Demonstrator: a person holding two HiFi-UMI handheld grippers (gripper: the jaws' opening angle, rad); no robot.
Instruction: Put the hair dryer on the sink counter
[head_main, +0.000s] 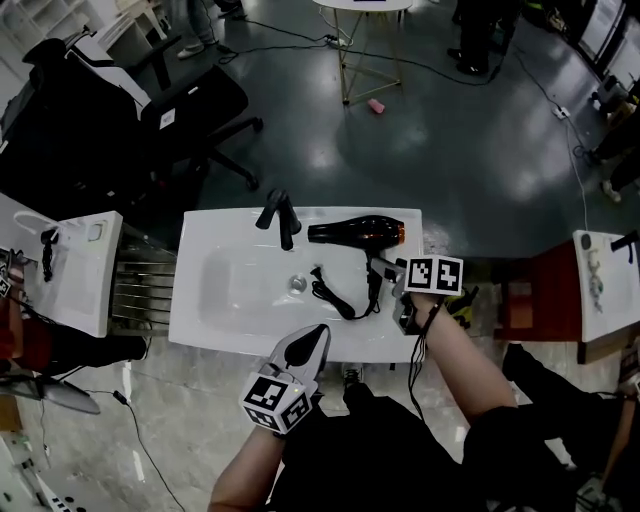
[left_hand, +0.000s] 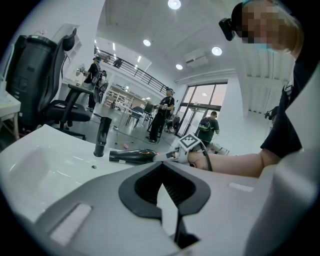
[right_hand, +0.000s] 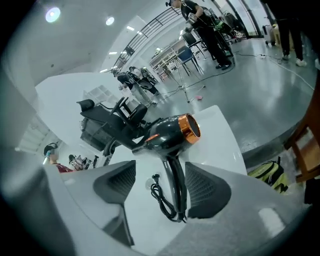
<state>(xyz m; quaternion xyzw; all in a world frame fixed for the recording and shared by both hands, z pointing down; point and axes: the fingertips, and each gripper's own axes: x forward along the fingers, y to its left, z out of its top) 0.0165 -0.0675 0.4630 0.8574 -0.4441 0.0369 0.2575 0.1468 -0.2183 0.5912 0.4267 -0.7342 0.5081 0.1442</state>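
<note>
A black hair dryer (head_main: 360, 231) with an orange rear ring lies on the white sink counter (head_main: 230, 330) behind the basin, right of the black faucet (head_main: 280, 215). Its handle points toward me and its cord (head_main: 335, 295) loops by the drain. My right gripper (head_main: 392, 290) is open, its jaws standing either side of the handle (right_hand: 177, 190) without touching it, the dryer (right_hand: 170, 132) just ahead. At the counter's front edge my left gripper (head_main: 315, 335) is shut with nothing in it. From the left gripper (left_hand: 161, 167) the dryer (left_hand: 132, 156) shows across the counter.
A black office chair (head_main: 170, 110) stands behind the counter. Other white sink units sit at the left (head_main: 75, 270) and right (head_main: 605, 285), with a metal rack (head_main: 140, 280) beside the left one. A yellow-black bag (head_main: 462, 305) lies right of the counter. People (left_hand: 162, 112) stand far off.
</note>
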